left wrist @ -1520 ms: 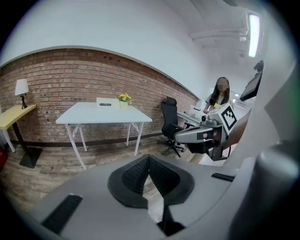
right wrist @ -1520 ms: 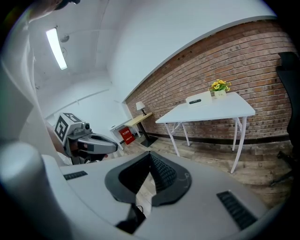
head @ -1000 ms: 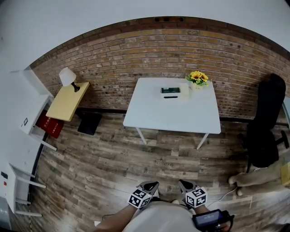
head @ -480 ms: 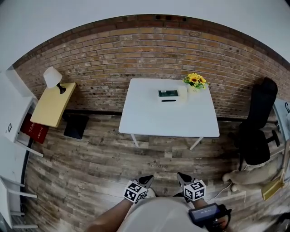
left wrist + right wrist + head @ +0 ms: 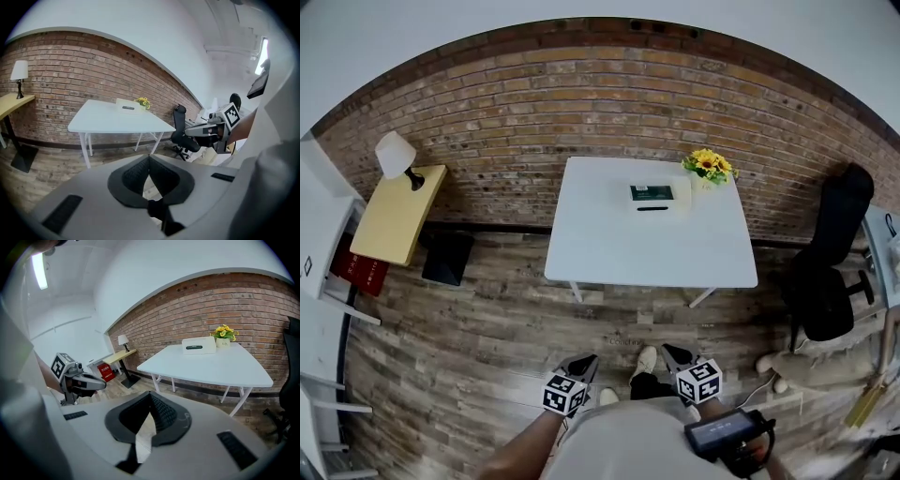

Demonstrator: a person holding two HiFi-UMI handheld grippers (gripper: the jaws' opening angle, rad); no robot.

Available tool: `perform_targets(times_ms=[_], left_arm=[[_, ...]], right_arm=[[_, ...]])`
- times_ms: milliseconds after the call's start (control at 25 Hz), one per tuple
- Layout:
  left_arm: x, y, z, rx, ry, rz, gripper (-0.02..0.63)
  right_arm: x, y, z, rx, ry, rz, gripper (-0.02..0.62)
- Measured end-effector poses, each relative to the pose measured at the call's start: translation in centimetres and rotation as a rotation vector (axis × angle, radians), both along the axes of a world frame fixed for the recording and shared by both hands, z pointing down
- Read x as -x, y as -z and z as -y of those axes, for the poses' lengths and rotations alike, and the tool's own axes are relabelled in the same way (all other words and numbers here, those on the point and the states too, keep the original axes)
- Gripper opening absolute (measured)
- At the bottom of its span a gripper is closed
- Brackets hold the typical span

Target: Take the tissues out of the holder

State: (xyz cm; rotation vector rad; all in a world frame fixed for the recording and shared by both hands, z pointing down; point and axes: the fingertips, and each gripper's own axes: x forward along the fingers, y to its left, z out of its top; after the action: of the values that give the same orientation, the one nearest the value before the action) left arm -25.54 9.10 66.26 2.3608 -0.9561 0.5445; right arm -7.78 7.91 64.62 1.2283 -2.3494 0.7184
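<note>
Evidently unstarted: tissue holder (image 5: 652,195) untouched at twelve o'clock on surface (image 5: 647,246), well apart from left tool (image 5: 580,362) and right tool (image 5: 676,355), both closed, empty.

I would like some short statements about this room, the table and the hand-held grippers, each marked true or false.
1. The tissue holder stands on the white table. True.
2. The yellow flowers stand on the floor. False: they are on the table, next to the tissue holder.
3. The left hand-held gripper holds a tissue. False: its jaws are together with nothing between them, and it is far from the table.
4. The lamp stands on the yellow side table. True.
5. The black chair is at the left of the table. False: it is at the right, in the head view.
</note>
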Motion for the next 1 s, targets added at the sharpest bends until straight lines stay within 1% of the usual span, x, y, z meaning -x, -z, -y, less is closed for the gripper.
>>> perform_targets(times_ms=[240,480,640,840,1000], left_arm=[[1.1,-0.6,3.1,0.020,0.045,0.022,0.008],[0.2,0.0,7.8,0.026,0.053,0.060,0.008],[-1.9,0.6,11.3,0.024,0.051,0.076,0.008],[-6.1,1.3,15.1,0.021,-0.005,0.087,0.008],[-7.8,1.4,17.7,0.023,-0.015,0.098,0.008]], right_arm=[[1.8,-1.1,4.7,0.010,0.053,0.020,0.006],[2.4,-0.5,10.4,-0.007,0.117,0.050,0.006],[0.7,-0.5,13.3,-0.004,0.125,0.067,0.006],[-2.4,-0.4,16.6,-0.003,0.117,0.082,0.006],[-3.9,-0.5,18.4,-0.005,0.098,0.113,0.006]])
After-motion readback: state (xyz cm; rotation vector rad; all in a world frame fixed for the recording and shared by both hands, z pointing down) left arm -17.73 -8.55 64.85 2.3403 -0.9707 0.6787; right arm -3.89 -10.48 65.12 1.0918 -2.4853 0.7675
